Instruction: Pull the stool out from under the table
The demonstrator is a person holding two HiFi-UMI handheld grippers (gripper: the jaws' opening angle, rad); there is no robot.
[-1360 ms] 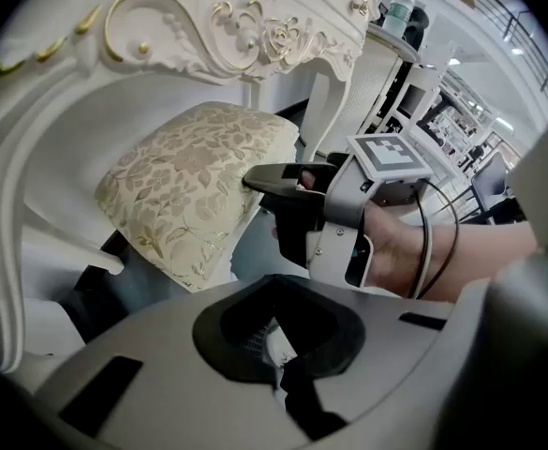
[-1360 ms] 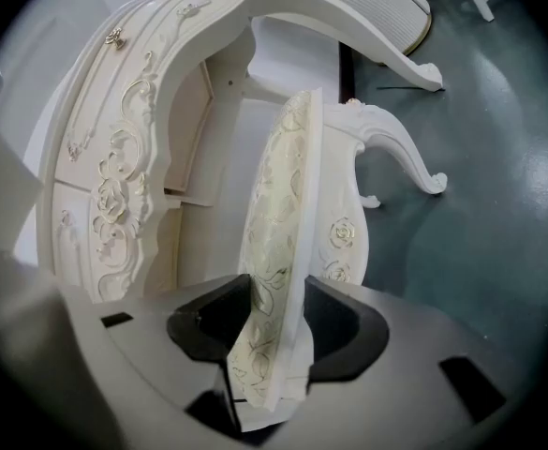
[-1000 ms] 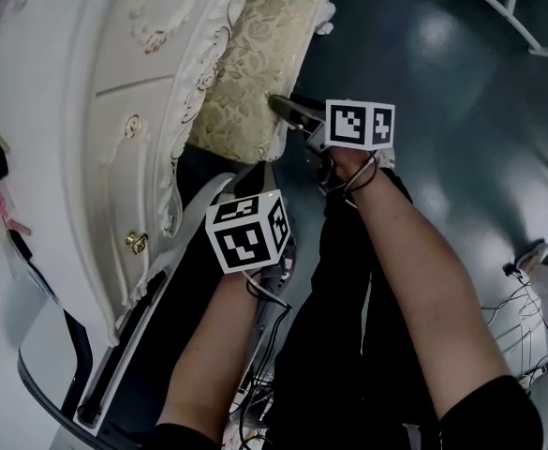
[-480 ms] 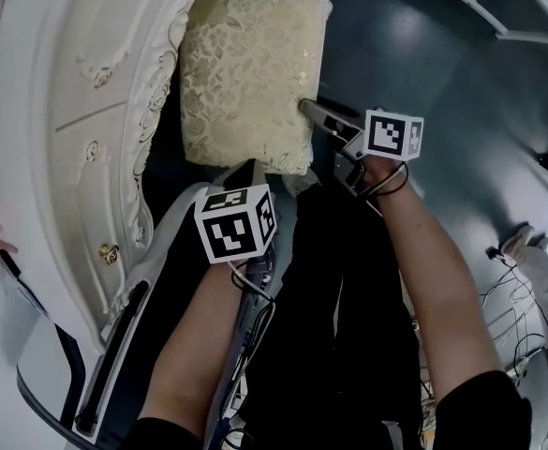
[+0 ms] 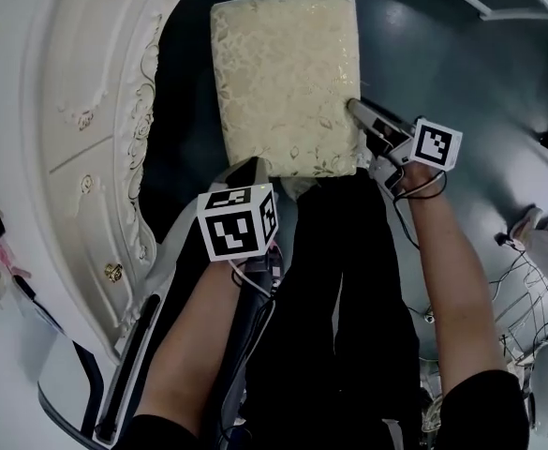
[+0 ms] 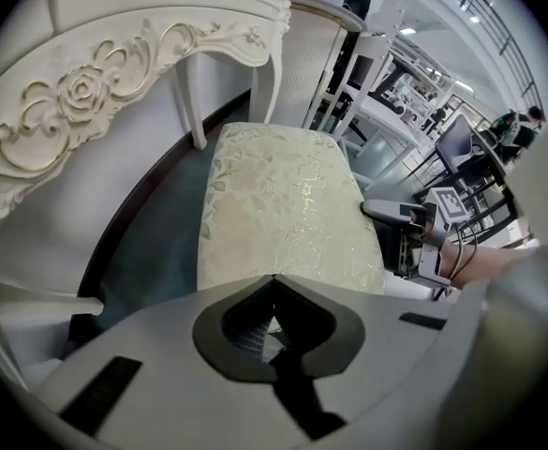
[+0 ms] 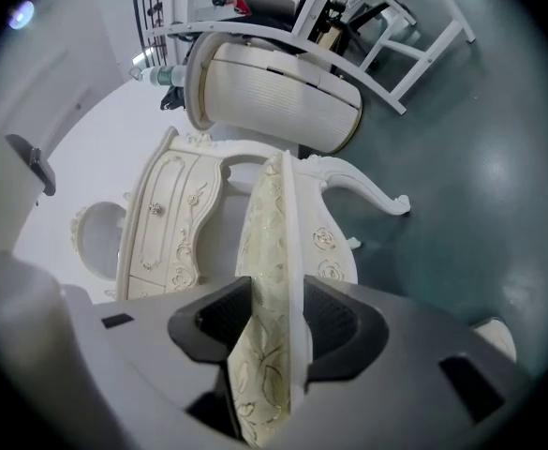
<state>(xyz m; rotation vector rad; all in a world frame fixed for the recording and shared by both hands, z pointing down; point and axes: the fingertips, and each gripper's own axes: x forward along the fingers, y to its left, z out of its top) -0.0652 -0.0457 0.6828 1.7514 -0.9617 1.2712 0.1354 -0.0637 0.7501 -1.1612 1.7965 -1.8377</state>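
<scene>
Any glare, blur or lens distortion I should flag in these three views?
Head view: sharp, with soft glare patches on the dark floor and the table edge bowed by the wide lens. Left gripper view: heavy fisheye, black corners, washed-out background, stool in focus. Right gripper view: same black corners; the stool edge clamped in the right tongs looks slightly soft.

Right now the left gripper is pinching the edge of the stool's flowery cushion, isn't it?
Not quite. It is the right gripper that is pinching the edge of the stool's flowery cushion. The right gripper view shows the cushion's edge clamped between its two jaws.
</scene>
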